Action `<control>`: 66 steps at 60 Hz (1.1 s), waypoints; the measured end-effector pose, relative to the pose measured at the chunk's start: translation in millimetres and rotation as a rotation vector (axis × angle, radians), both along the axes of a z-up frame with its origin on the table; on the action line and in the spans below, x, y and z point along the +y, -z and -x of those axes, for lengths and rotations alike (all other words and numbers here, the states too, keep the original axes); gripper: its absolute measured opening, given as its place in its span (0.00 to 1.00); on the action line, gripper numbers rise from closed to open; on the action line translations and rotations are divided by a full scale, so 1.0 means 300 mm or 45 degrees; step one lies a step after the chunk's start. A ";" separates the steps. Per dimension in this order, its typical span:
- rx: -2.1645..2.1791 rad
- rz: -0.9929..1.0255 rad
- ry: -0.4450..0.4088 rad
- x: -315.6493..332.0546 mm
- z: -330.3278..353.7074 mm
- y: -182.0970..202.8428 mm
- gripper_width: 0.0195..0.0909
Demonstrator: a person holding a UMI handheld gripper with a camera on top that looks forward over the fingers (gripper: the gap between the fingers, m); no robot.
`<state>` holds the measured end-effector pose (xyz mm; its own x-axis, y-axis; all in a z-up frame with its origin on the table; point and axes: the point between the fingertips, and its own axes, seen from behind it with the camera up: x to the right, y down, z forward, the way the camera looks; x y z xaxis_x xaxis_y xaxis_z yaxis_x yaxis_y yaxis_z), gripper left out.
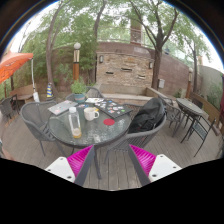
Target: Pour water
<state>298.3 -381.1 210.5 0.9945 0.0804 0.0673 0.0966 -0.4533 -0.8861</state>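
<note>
- My gripper [112,160] is spread wide, with nothing held and only bare deck between the fingers.
- The pink pads [80,160] face each other across that gap.
- A round glass table [62,125] stands well beyond the fingers, off toward the left one.
- On the table a tall clear bottle [74,122] stands upright near the closer rim; I cannot tell how full it is.
- A white mug [90,113] sits just beside the bottle, a little further back and to its right.
- Flat papers [62,107] lie toward the far left of the tabletop, and some red and dark items [112,108] lie toward its right; they are too small to name.
- A small green plant [79,89] stands at the far side of the table.
- Dark metal chairs ring the table: one [35,122] at its left, one [150,118] at its right.
- A second table [190,106] with chairs stands further off to the right.
- An orange umbrella [13,66] shows at the far left.
- A brick wall [128,68] and trees [110,22] close the background.
</note>
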 end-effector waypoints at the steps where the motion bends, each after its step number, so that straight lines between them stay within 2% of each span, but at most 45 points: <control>1: -0.005 0.006 0.009 -0.001 -0.006 0.003 0.83; 14: -0.072 0.034 0.070 -0.041 0.015 0.029 0.88; 27: -0.066 0.014 0.092 -0.066 0.199 0.018 0.88; 29: -0.057 0.016 0.092 -0.067 0.325 0.000 0.89; 32: -0.038 0.008 0.072 -0.042 0.394 0.002 0.88; 38: 0.013 -0.042 0.008 0.071 0.506 0.034 0.89; 46: 0.062 -0.096 -0.052 0.310 0.604 0.162 0.89; 57: 0.110 -0.201 -0.129 0.621 0.765 0.273 0.89; 66: 0.111 -0.226 -0.115 0.796 0.817 0.377 0.89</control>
